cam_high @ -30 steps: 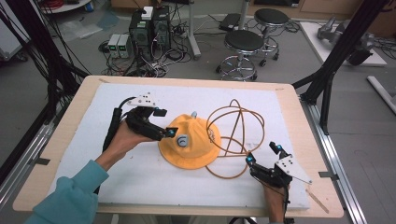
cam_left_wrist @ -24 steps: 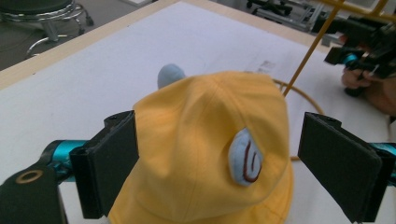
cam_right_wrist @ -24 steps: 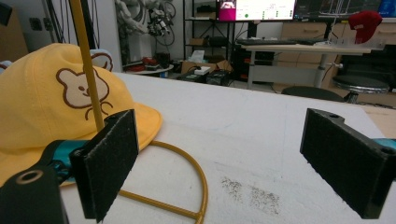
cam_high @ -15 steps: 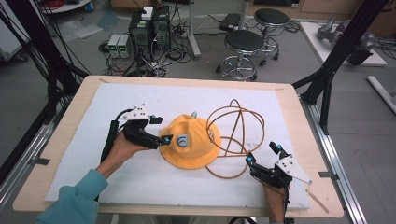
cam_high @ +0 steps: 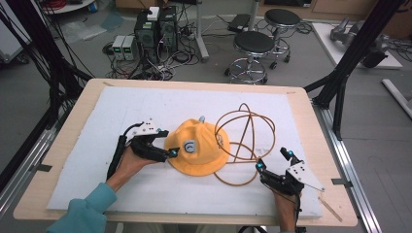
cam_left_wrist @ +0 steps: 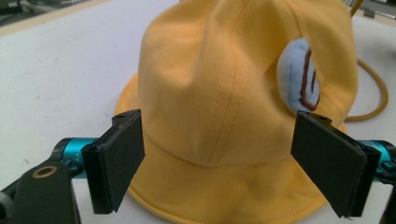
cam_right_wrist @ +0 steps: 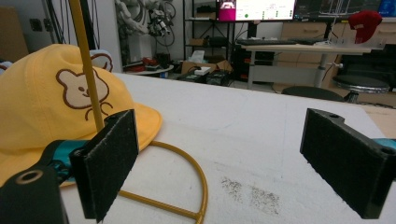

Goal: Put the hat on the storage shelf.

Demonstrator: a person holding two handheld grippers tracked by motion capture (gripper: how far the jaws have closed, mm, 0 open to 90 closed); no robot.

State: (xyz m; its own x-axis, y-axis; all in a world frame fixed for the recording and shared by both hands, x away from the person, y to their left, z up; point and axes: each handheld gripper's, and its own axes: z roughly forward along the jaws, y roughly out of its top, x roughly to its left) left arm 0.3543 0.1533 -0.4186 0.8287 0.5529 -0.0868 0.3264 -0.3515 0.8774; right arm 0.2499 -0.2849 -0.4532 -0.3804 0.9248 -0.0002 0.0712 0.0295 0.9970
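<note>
In the high view a yellow bucket hat (cam_high: 198, 151) sits crown-up near the middle of a white mat (cam_high: 145, 109) that covers the tabletop (cam_high: 311, 121); a wire hat stand (cam_high: 244, 133) of thin golden hoops lies just beside it on the right, one hoop touching the brim; the left gripper (cam_high: 171, 153) lies low at the hat's left side, its fingers at the brim; the right gripper (cam_high: 273, 160) rests near the mat's front right edge, well apart from the hat, its fingers spread.

In the left gripper view the two black fingers (cam_left_wrist: 116, 163) stand wide on either side of the hat's crown and have just been closing a little; the hat is between them, yet neither pad presses the cloth; a pale blue patch (cam_left_wrist: 299, 77) shows on the crown's right.

In the right gripper view the fingers (cam_right_wrist: 343, 154) are spread with bare mat between them; the hat, with a bear face (cam_right_wrist: 81, 91), lies at the left behind a stand rod (cam_right_wrist: 86, 60).
</note>
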